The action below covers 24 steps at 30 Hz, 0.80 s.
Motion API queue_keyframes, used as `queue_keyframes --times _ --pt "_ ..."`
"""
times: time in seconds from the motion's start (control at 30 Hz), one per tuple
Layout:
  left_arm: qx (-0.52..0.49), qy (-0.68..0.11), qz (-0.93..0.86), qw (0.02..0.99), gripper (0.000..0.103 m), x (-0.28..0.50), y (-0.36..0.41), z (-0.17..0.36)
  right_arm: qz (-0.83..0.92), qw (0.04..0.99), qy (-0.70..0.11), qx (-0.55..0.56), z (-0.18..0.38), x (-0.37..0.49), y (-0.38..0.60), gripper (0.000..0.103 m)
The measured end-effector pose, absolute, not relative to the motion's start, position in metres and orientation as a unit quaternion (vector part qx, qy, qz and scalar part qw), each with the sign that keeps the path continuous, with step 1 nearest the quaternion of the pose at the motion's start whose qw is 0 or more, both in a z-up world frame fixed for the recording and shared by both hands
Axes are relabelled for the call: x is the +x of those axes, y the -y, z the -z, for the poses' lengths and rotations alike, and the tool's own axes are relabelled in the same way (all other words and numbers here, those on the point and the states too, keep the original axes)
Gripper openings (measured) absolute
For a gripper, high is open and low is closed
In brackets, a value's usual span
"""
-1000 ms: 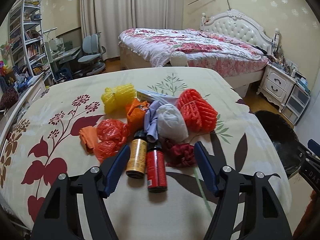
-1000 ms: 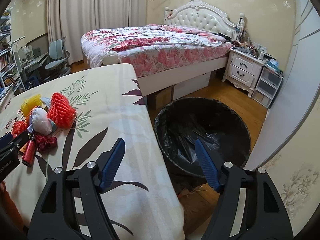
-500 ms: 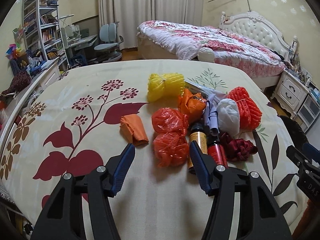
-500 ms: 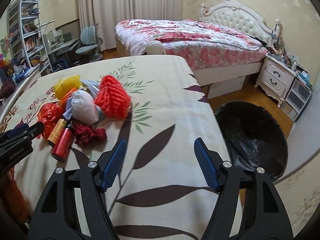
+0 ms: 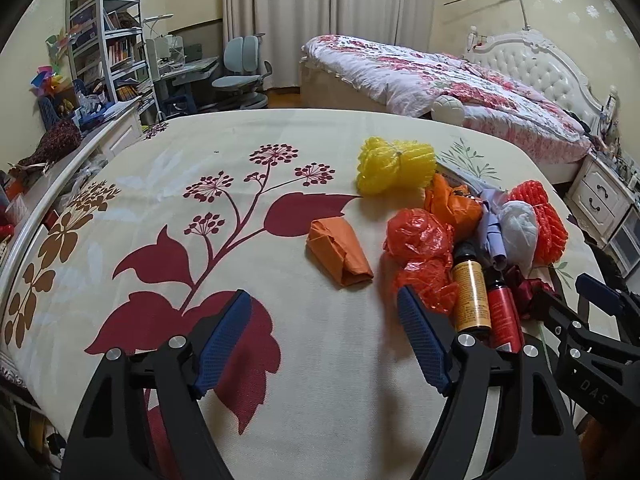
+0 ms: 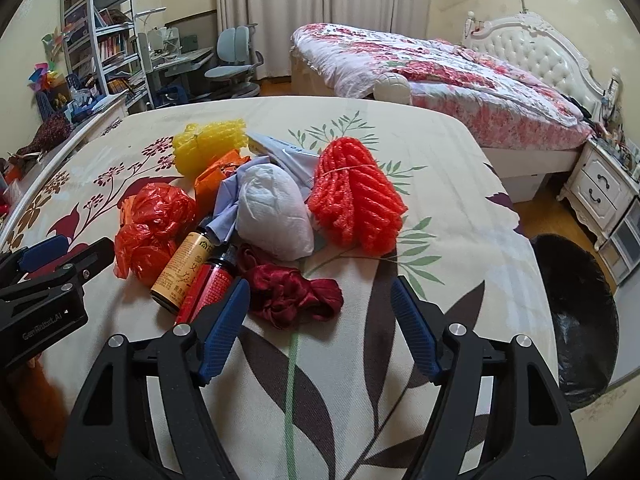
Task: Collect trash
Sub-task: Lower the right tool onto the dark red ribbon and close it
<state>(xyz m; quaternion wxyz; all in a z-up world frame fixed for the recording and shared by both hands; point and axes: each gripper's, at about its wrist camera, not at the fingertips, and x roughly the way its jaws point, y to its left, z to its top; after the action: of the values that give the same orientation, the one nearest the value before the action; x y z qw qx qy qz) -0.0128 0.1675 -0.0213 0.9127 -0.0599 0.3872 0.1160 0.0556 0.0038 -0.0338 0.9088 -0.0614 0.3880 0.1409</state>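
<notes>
Trash lies in a heap on a floral bedspread [image 5: 200, 240]: a folded orange wrapper [image 5: 340, 254], red plastic bags [image 5: 420, 256], yellow foam netting [image 5: 394, 164], a tan bottle [image 5: 472, 292] and a red bottle [image 5: 505, 316]. My left gripper [image 5: 324, 338] hovers over bare cloth just short of the orange wrapper, its jaws opening with nothing between them. In the right wrist view, red foam netting [image 6: 356, 204], a white bag [image 6: 274, 212] and a dark red ribbon [image 6: 294, 294] lie ahead. My right gripper [image 6: 320, 328] is open and empty, just short of the ribbon.
A black-lined trash bin [image 6: 576, 320] stands on the floor off the bed's right edge. Beyond are a second bed [image 5: 440, 76], a nightstand [image 6: 600, 192], a desk with chair [image 5: 240, 76] and shelves [image 5: 108, 40] at the left.
Both grippers swung left: the left from over the bottles toward the orange wrapper, narrowing then widening its jaws; the right from over the bin back above the bed toward the trash heap.
</notes>
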Motion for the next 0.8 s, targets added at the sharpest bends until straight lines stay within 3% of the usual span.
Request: queue_keyframes --times 0.13,0.23,0.33,0.8 --pt "-0.065 -0.392 -0.116 0.910 0.078 -0.013 -0.173 0.023 -0.148 0.903 -0.398 -0.067 0.042 0.061 -0.012 0.070" --pt "-0.066 -0.392 -0.115 0.910 0.078 -0.013 -0.173 0.024 -0.164 0.895 -0.409 -0.066 0.047 0.062 -0.015 0.050" --pt "-0.067 -0.391 -0.111 0.911 0.079 -0.014 -0.173 0.024 -0.169 0.894 -0.410 -0.061 0.047 0.060 -0.011 0.045" --pt "-0.070 -0.385 -0.076 0.917 0.079 -0.008 -0.143 0.012 -0.117 0.909 -0.397 -0.048 0.037 0.035 0.038 0.042"
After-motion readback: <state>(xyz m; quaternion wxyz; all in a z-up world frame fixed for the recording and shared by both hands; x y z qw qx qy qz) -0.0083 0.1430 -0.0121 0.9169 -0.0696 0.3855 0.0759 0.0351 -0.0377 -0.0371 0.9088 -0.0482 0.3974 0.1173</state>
